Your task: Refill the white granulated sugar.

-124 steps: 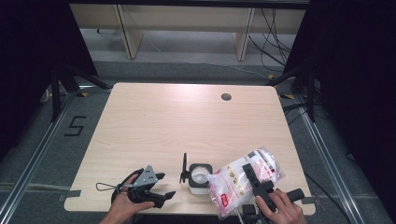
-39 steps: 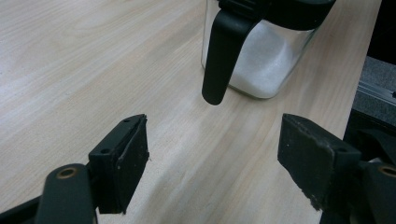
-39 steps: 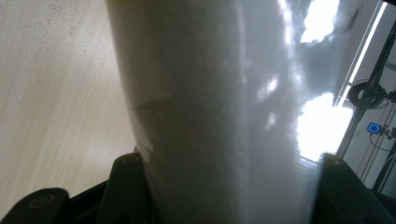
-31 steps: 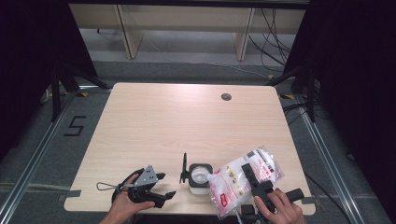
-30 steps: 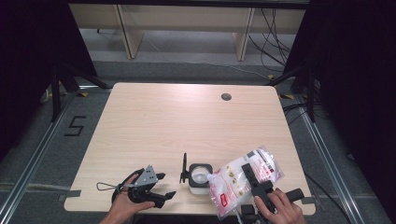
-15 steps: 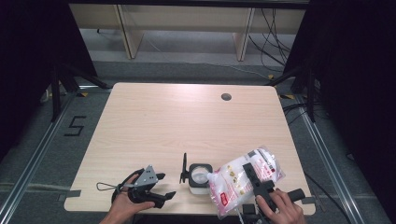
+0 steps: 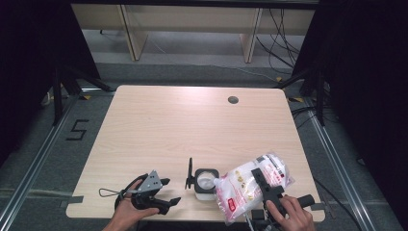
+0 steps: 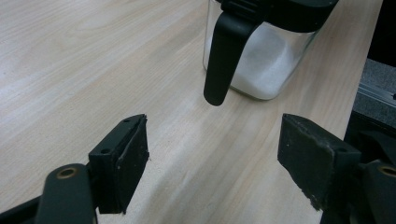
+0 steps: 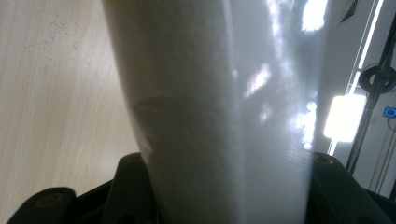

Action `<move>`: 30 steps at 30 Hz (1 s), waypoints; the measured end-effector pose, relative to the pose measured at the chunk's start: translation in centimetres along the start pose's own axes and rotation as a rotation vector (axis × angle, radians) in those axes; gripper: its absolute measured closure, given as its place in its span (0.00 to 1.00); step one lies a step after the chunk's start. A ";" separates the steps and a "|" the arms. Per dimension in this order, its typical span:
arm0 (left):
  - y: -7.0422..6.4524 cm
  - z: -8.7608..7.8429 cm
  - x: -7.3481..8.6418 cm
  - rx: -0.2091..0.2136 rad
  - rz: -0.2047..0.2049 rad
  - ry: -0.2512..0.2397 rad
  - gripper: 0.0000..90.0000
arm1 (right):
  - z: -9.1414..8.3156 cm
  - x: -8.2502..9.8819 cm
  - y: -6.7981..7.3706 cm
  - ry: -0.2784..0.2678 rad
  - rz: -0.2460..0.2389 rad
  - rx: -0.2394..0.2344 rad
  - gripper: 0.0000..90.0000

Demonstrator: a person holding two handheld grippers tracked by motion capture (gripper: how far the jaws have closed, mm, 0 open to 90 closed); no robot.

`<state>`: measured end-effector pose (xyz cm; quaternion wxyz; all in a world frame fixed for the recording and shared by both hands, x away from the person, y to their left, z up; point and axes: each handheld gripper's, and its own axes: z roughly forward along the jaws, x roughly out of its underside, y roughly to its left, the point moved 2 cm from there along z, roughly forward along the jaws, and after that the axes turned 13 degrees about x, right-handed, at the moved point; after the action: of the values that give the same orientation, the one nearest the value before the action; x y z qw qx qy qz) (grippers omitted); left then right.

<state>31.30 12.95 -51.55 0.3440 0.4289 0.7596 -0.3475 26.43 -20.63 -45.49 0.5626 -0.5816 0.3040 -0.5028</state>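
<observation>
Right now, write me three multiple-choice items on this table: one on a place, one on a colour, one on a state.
1. Where does the clear square jar of white powder stand?
A. near edge, between the grippers
B. far right corner
C. on the floor
2. What colour is the jar's raised lid?
A. red
B. black
C. yellow
3. How is the left gripper?
A. shut on the jar
B. holding the bag
C. open, holding nothing

A: the high view shows it there. B: the lid is black. C: its jaws stand apart over bare wood, while the right gripper grips the white plastic bag.

Left tongs (image 8: 212, 158) agape; right tongs (image 7: 263, 180) seemingly clamped.
</observation>
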 end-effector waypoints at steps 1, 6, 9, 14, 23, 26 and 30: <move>0.1 0.0 -0.1 0.001 0.016 0.003 0.27 | 0.0 0.0 0.0 0.000 -0.001 0.003 0.62; 0.0 0.0 0.0 0.000 0.002 0.002 0.27 | 0.1 -0.1 -0.2 -0.009 -0.022 0.010 0.62; 0.3 -0.1 -0.1 0.002 0.034 0.008 0.26 | 0.0 -0.1 -0.3 -0.015 -0.035 0.012 0.62; 0.2 0.0 -0.1 -0.001 0.024 0.010 0.27 | -0.3 -0.2 0.3 0.029 0.035 -0.004 0.62; 0.2 -0.1 0.1 -0.009 0.023 0.037 0.27 | -0.1 -0.5 0.0 0.012 -0.006 0.000 0.62; 0.2 0.0 0.0 -0.002 0.006 0.009 0.27 | -0.1 -0.5 -0.3 0.003 -0.031 0.008 0.62; 0.1 -0.1 0.0 0.000 0.013 0.010 0.26 | -0.1 -0.5 -0.2 0.008 -0.025 0.006 0.62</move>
<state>31.42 13.06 -51.52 0.3425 0.4353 0.7586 -0.3432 26.15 -20.20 -45.44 0.5569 -0.5817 0.2975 -0.5128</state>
